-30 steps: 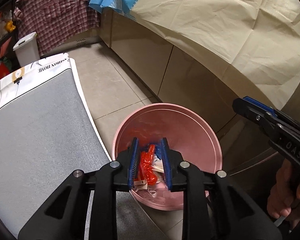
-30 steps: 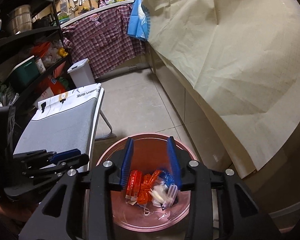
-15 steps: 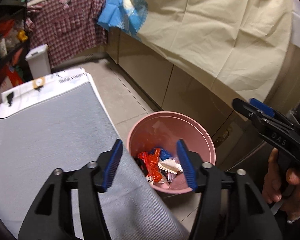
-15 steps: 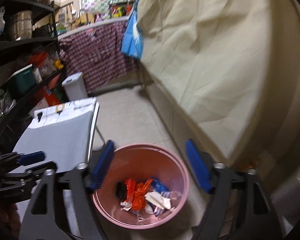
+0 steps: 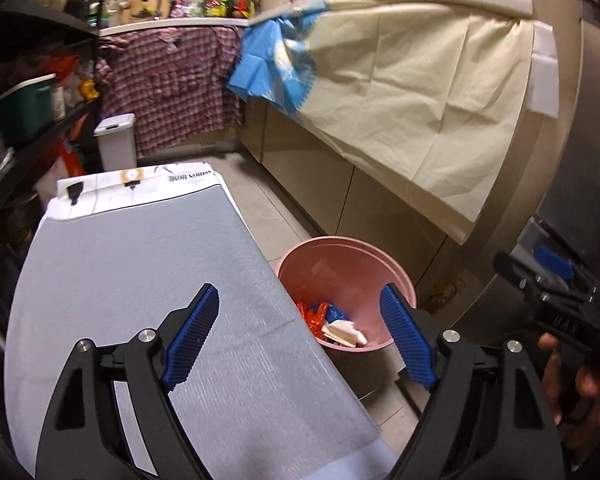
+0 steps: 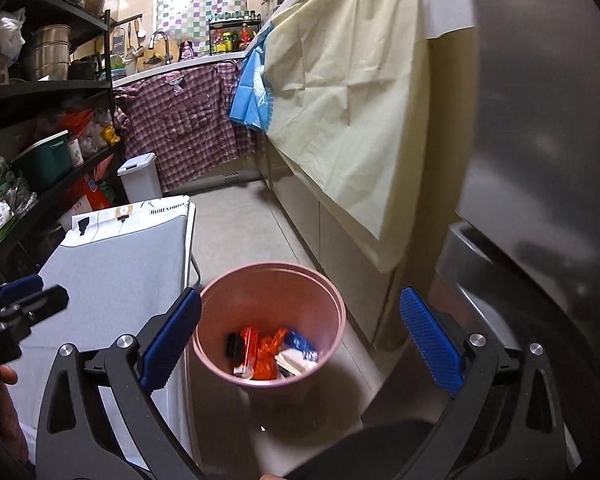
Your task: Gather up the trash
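Lying inside the round pink plastic bin [image 6: 224,360] are orange, blue and white crumpled wrappers [image 6: 274,354]. Above it, the left gripper [image 5: 300,338] and right gripper [image 6: 300,338] are both opening wide, gripping nothing.

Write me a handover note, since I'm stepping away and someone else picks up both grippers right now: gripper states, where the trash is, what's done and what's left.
Left gripper: jaws opening, nothing between them, above the grey table.
Right gripper: jaws opening, empty, above the pink bin.
Bin stands on the floor beside the table's edge. Inside lie orange wrappers, a blue wrapper, white paper and a small black item.
Done: that trash is binned.
Left: no trash shows on the visible part of the table or floor; check outside these views before finishing.
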`<state>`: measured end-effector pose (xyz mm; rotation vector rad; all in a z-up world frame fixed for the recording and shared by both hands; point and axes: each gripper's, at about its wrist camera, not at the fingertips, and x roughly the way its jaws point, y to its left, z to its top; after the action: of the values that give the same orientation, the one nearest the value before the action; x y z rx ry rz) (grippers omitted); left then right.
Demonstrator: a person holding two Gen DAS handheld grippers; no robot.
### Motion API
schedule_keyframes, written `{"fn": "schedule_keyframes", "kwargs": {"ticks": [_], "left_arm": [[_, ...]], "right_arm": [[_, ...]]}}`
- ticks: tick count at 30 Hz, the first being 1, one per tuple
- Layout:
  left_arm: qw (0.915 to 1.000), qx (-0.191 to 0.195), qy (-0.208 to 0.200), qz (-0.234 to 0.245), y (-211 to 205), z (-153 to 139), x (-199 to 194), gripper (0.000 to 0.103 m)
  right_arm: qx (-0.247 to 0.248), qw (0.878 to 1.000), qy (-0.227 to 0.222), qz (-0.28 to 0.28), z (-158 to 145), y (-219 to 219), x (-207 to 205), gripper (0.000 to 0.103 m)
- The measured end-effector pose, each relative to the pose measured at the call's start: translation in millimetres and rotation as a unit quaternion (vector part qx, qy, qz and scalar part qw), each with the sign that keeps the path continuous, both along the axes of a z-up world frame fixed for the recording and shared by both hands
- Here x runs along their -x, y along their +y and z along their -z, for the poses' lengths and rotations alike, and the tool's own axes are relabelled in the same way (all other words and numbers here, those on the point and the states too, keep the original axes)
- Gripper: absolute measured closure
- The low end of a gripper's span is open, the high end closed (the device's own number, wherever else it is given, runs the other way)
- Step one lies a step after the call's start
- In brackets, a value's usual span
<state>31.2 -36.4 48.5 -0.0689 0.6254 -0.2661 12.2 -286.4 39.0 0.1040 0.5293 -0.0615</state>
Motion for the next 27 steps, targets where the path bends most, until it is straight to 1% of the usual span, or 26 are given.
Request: {"fn": "schedule_keyframes", "kwargs": {"ticks": [4, 6, 10, 15, 21, 27], "left_arm": [[0.9998, 0.0, -0.011, -0.017, -1.5, -0.6, 23.1, 0.019], [0.9995, -0.003, -0.013, -0.028, -1.4, 0.8, 29.8, 0.018], [0.9986, -0.019, -0.015, -0.048, -3.1, 10.9, 42.2, 0.015], [0.998, -0.022, 0.007, -0.058, 3.7, 25.3, 41.6, 0.015], [0.9975, -0.031, 0.004, -0.064, 5.2, 31.3, 41.7, 0.015], [0.9971, -0.036, 0.009, -0.067, 3.9, 36.0, 40.6, 0.013]], "right_arm": [[0.002, 1.0, 0.009, -0.003, 2.7, 6.3, 18.0, 0.005], [0.012, 1.0, 0.009, -0.007, 4.2, 10.7, 27.5, 0.005], [0.016, 1.0, 0.005, -0.001, 7.4, 15.7, 39.5, 0.005], [0.028, 1.0, 0.01, 0.003, 11.8, 22.2, 36.5, 0.005], [0.053, 0.999, 0.011, -0.003, 13.6, 34.4, 31.7, 0.005], [0.047, 0.999, 0.007, 0.001, 13.4, 32.1, 34.5, 0.005]]}}
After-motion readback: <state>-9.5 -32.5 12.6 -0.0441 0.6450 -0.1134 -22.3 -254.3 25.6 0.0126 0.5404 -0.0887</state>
